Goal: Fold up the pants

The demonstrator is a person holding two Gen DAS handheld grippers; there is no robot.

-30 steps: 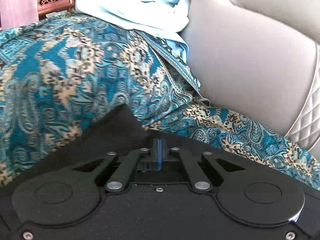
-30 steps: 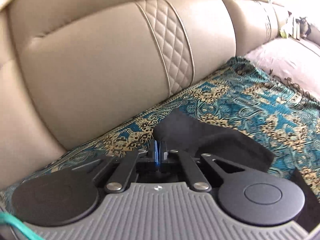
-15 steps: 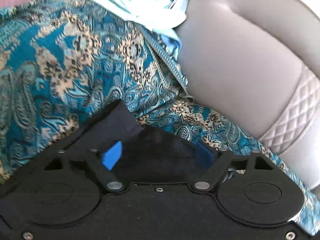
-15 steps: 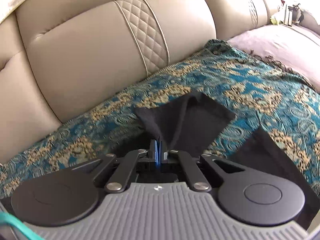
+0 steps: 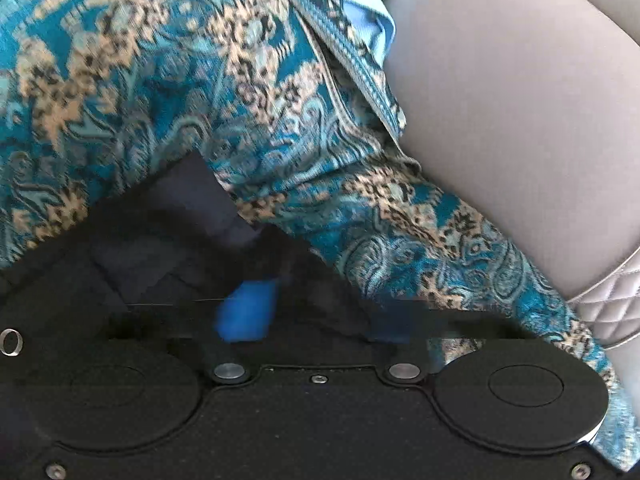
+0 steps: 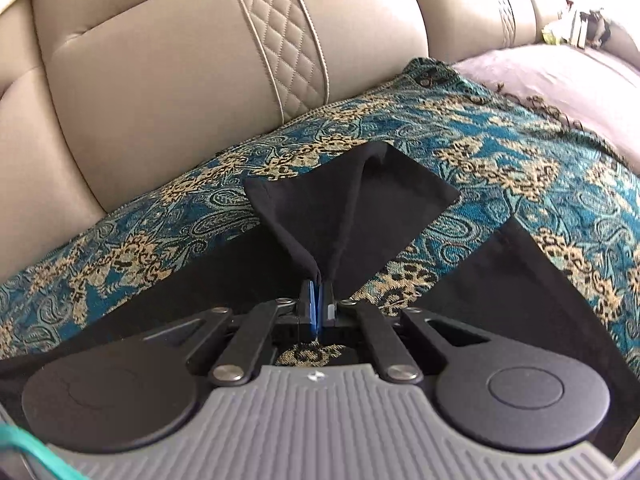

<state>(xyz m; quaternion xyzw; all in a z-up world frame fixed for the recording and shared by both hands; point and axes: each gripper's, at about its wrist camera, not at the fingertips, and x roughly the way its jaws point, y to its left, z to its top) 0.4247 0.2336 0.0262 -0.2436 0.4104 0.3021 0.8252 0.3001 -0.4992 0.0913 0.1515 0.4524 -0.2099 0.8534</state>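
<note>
Left wrist view: mounted behind the fingers, angled steeply down, very close to the patterned throw (image 5: 168, 92); blurred; sofa backrest (image 5: 520, 128) at right. Right wrist view: same mounting, angled down toward the backrest (image 6: 168, 92), close, sharp. Both views share the throw (image 6: 500, 152), the backrest and the black pants (image 6: 352, 216) (image 5: 188, 216).
</note>
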